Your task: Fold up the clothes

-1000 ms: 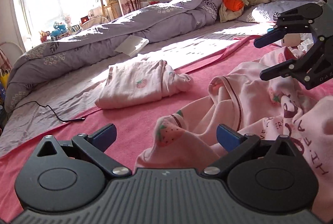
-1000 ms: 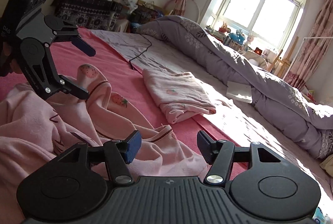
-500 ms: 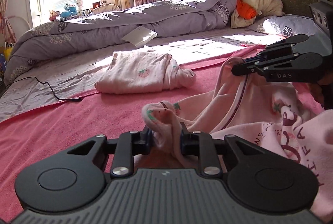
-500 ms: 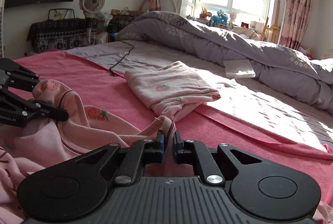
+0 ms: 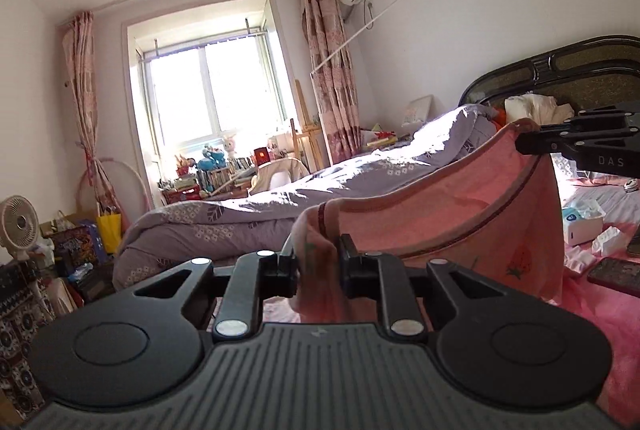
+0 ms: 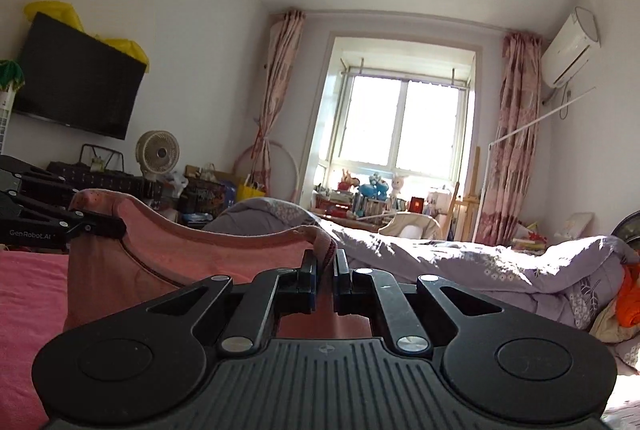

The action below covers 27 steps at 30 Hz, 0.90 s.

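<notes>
A pink strawberry-print garment (image 5: 452,214) hangs stretched in the air between my two grippers, above the pink bedspread (image 5: 600,314). My left gripper (image 5: 318,264) is shut on one end of its trimmed edge. My right gripper (image 6: 325,272) is shut on the other end; it shows at the right of the left wrist view (image 5: 524,144). The garment (image 6: 192,262) sags between them in the right wrist view, where the left gripper (image 6: 116,226) shows at the left. The folded pink garment seen earlier is hidden.
A rolled purple quilt (image 5: 280,210) lies along the far side of the bed. A tissue box (image 5: 582,224) and a dark phone (image 5: 614,276) lie on the bedspread at right. The headboard (image 5: 580,74) stands at the far right. A fan (image 6: 157,152) and clutter stand by the wall.
Both grippers, open a second ago, closed on the garment's edge on the bed and have lifted it up, so both views now look across the room instead of at the bed.
</notes>
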Motion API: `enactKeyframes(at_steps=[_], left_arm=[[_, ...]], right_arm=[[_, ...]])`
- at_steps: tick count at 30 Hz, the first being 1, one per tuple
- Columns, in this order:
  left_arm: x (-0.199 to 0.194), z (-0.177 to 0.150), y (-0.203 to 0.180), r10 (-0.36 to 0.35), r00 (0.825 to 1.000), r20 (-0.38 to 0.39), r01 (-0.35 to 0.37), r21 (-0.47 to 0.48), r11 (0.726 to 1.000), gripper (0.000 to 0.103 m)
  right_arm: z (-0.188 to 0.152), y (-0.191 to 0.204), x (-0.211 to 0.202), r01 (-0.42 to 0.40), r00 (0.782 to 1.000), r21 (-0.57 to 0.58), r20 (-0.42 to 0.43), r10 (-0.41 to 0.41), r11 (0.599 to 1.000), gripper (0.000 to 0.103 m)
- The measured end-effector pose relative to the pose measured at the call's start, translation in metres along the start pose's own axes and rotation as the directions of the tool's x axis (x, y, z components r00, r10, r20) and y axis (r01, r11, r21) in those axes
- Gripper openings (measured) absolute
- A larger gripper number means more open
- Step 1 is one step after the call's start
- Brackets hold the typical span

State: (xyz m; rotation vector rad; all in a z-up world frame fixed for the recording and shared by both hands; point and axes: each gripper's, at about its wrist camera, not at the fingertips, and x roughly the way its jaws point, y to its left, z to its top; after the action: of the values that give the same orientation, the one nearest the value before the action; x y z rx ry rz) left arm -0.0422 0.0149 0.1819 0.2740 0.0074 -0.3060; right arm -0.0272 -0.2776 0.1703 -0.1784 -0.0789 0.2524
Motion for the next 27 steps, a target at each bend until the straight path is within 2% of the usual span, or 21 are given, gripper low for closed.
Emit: enactKeyframes(at_steps=[1, 4, 6, 7, 8, 9, 10, 13, 17, 18, 20, 22, 25, 27], left_arm=[[-0.015, 0.011, 0.001, 0.023, 0.999, 0.030, -0.023, 0.009, 1.000, 0.020], [-0.056, 0.037, 0.002, 0.069, 0.992, 0.105, -0.073, 0.030, 0.997, 0.020], [-0.078, 0.042, 0.002, -0.010, 0.993, 0.119, 0.006, 0.028, 1.000, 0.023], [-0.084, 0.037, -0.003, -0.054, 0.993, 0.103, 0.050, 0.041, 0.998, 0.034], [-0.088, 0.030, -0.011, -0.099, 0.992, 0.080, 0.094, 0.065, 0.993, 0.062], [-0.091, 0.020, -0.021, -0.120, 0.991, 0.052, 0.115, 0.091, 0.989, 0.078], [-0.089, 0.006, -0.033, -0.124, 0.992, 0.026, 0.120, 0.130, 0.984, 0.102], [-0.068, -0.036, -0.069, -0.130, 0.990, -0.048, 0.138, 0.246, 0.959, 0.103], [-0.013, -0.070, -0.094, -0.146, 0.978, -0.150, 0.186, 0.300, 0.936, 0.098], [0.000, -0.072, -0.093, -0.178, 0.969, -0.173, 0.220, 0.272, 0.937, 0.098], [0.028, -0.071, -0.082, -0.281, 0.936, -0.210, 0.317, 0.164, 0.934, 0.098], [0.055, -0.072, -0.074, -0.362, 0.901, -0.240, 0.393, 0.098, 0.914, 0.098], [0.094, -0.078, -0.077, -0.426, 0.855, -0.297, 0.468, 0.089, 0.879, 0.098], [0.114, -0.078, -0.093, -0.449, 0.827, -0.337, 0.516, 0.142, 0.845, 0.098]], right_arm=[[0.013, 0.001, -0.013, 0.009, 0.999, -0.003, 0.036, -0.009, 1.000, 0.009], [0.041, 0.004, -0.045, 0.025, 0.994, -0.027, 0.105, -0.021, 0.999, 0.009], [0.057, 0.008, -0.064, 0.023, 0.991, -0.053, 0.133, -0.016, 0.998, 0.009], [0.060, 0.010, -0.071, 0.020, 0.991, -0.070, 0.134, -0.010, 0.997, 0.009], [0.061, 0.013, -0.074, 0.016, 0.992, -0.087, 0.124, -0.005, 0.996, 0.009], [0.058, 0.016, -0.077, 0.014, 0.994, -0.098, 0.110, -0.003, 0.995, 0.009], [0.053, 0.018, -0.080, 0.009, 0.996, -0.106, 0.092, 0.001, 0.994, 0.009], [0.033, 0.024, -0.089, -0.009, 0.999, -0.130, 0.034, 0.014, 0.992, 0.009], [-0.006, 0.036, -0.104, -0.048, 0.997, -0.203, -0.072, 0.034, 0.978, 0.009], [-0.016, 0.037, -0.108, -0.057, 0.994, -0.215, -0.102, 0.035, 0.975, 0.009], [-0.045, 0.042, -0.119, -0.082, 0.981, -0.214, -0.191, 0.041, 0.973, 0.009], [-0.070, 0.042, -0.127, -0.127, 0.959, -0.179, -0.273, 0.075, 0.976, 0.009], [-0.112, 0.048, -0.142, -0.194, 0.905, -0.099, -0.401, 0.140, 0.976, 0.009], [-0.136, 0.053, -0.151, -0.225, 0.868, -0.012, -0.457, 0.195, 0.974, 0.009]])
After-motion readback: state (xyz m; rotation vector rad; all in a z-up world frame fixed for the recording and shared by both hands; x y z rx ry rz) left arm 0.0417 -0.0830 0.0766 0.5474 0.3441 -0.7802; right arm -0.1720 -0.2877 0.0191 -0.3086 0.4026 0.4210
